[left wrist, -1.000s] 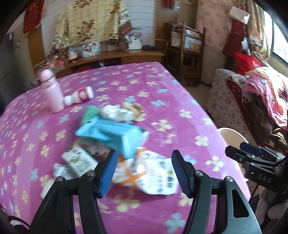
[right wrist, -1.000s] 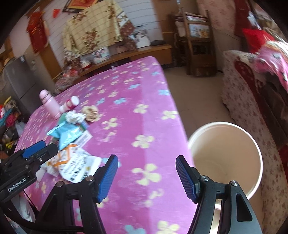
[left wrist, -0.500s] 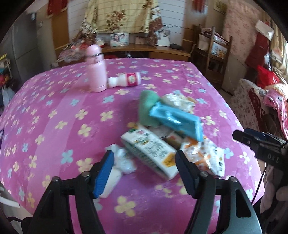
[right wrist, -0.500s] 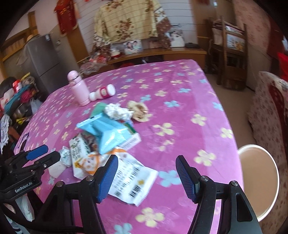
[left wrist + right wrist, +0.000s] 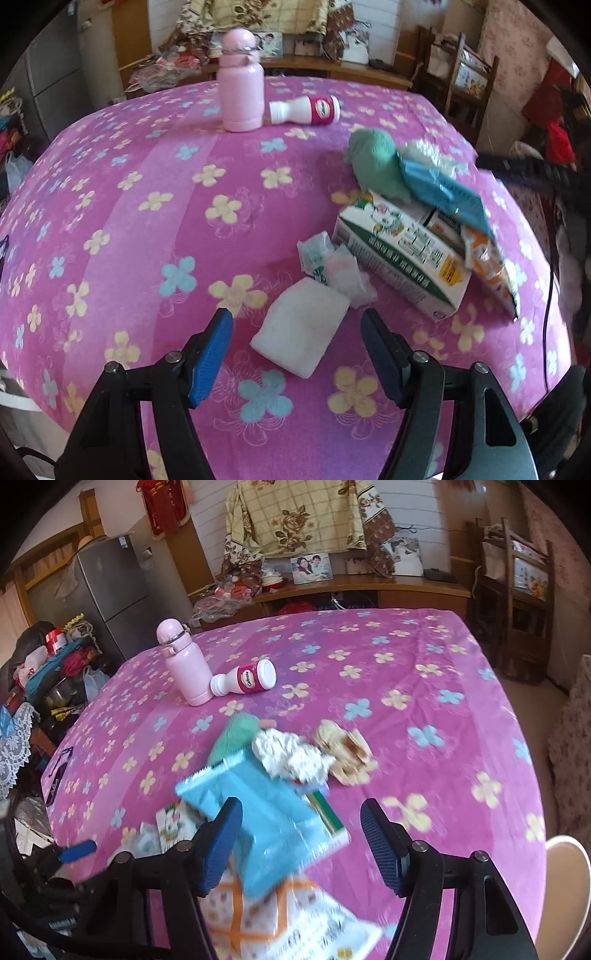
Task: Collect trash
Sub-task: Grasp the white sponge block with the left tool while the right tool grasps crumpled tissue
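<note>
A round table under a magenta flowered cloth (image 5: 155, 192) fills both views, with a heap of trash spread ahead of the two grippers. The left gripper (image 5: 297, 334) hangs over the near edge of the heap with its jaws apart and nothing clamped; its jaws have just been opening. A white folded tissue pad (image 5: 301, 332) lies on the cloth between its fingertips, untouched by either blue pad. Just beyond that lies a crumpled clear wrapper (image 5: 334, 264), and up to the right a green-and-white carton (image 5: 400, 254) on its side. Over the carton lie a blue packet (image 5: 443, 195) and an orange-printed bag (image 5: 487, 258), with a green cloth wad (image 5: 375, 164) further off. Far ahead stand a pink flask (image 5: 240, 81) and a small toppled bottle (image 5: 306, 110).

The right gripper (image 5: 301, 825) is likewise parted and empty, the blue packet beneath its left finger. A white bin rim (image 5: 565, 853) shows to its lower right.
</note>
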`<action>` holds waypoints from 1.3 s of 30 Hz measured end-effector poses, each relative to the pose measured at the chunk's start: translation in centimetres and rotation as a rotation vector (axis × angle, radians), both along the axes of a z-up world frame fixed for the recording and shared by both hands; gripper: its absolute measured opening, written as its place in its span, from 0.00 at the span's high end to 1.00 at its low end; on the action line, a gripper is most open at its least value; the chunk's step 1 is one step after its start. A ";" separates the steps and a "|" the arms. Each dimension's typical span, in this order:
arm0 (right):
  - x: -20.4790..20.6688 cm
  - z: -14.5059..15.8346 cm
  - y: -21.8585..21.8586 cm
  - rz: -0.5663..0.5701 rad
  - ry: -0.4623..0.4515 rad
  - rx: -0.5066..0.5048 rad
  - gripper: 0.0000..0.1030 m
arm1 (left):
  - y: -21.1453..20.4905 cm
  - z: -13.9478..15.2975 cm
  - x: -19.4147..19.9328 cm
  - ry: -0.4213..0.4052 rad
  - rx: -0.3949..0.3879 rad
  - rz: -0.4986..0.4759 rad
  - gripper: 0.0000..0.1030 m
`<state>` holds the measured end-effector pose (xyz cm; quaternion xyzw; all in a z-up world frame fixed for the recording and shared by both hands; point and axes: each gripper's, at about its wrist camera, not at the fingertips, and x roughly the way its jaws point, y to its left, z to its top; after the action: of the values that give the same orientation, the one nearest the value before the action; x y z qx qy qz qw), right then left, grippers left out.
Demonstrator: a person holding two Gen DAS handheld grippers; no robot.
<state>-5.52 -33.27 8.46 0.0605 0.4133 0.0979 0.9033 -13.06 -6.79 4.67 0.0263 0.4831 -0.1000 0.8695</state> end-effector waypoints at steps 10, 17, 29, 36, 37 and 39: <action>6.4 -2.2 2.2 0.065 0.061 -0.017 0.32 | -0.7 -2.3 0.9 0.025 0.065 -0.076 0.32; 6.7 -3.3 3.0 0.101 0.074 -0.017 0.79 | -0.3 -1.7 0.7 0.036 0.033 -0.097 0.60; -0.2 4.0 -0.8 0.082 -0.085 0.154 0.85 | -0.7 4.6 -0.5 -0.092 -0.029 -0.107 0.60; -4.9 4.6 -2.6 0.068 -0.116 0.139 0.86 | -4.1 6.2 -0.8 -0.128 -0.042 -0.148 0.60; -5.6 4.6 -3.0 0.063 -0.119 0.142 0.86 | -4.7 6.3 -0.8 -0.132 -0.046 -0.154 0.60; -6.8 4.7 -3.8 0.050 -0.127 0.142 0.86 | -5.8 6.6 -0.9 -0.142 -0.048 -0.163 0.60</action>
<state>-12.34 -37.03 13.19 0.1078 0.3488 0.1533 0.9183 -13.93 -12.61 11.23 0.0519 0.4141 -0.1799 0.8907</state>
